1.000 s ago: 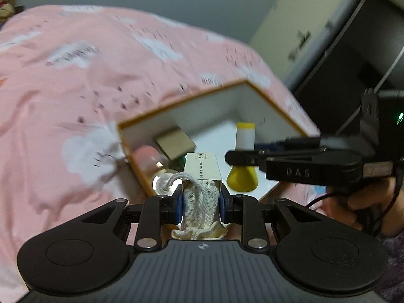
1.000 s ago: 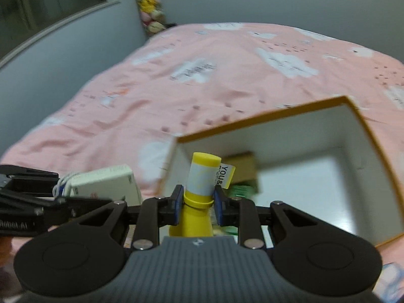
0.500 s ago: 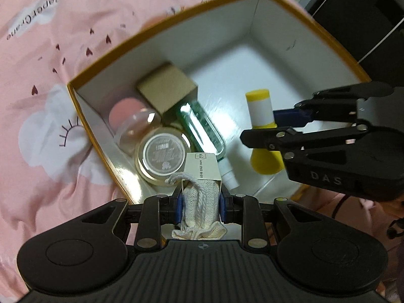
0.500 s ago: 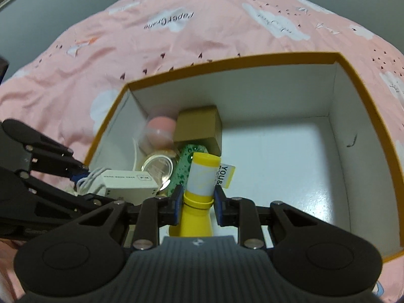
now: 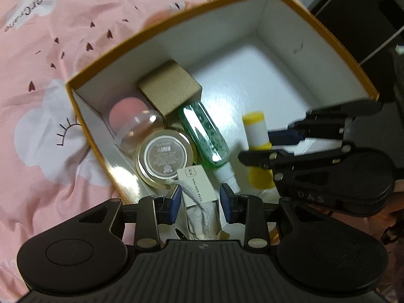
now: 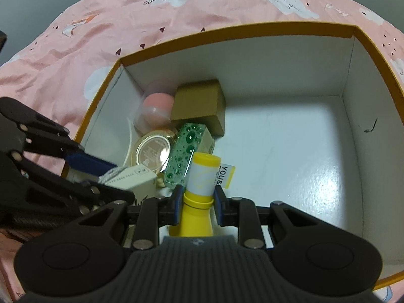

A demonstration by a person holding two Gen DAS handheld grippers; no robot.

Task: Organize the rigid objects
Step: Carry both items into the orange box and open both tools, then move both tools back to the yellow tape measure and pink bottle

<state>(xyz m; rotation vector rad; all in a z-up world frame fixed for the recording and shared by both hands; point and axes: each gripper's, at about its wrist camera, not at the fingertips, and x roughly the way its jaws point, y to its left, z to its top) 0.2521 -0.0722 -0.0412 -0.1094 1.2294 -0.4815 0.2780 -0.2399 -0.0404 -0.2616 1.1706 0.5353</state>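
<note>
An open box [image 5: 207, 7] with an orange rim and white inside lies on the pink bedspread; it also shows in the right wrist view [image 6: 227, 29]. My left gripper [image 5: 199, 198] has its jaws parted, with gaps beside the small white carton with a cloth pouch [image 5: 199, 189] that sits between them over the box's near corner. My right gripper [image 6: 198, 197] is shut on a yellow and white bottle [image 6: 202, 174], low inside the box. That bottle shows in the left wrist view [image 5: 256, 132] too.
In the box's left corner lie a brown cube box [image 5: 170, 91], a pink-capped clear jar [image 5: 132, 120], a round gold tin [image 5: 164, 157] and a green bottle [image 5: 204, 136]. The right half of the box floor [image 6: 290, 151] is bare. Dark furniture [image 5: 358, 20] stands beyond the bed.
Both grippers have come down lower into the box. The left jaws have opened off the white carton. The right gripper still holds the yellow bottle.
</note>
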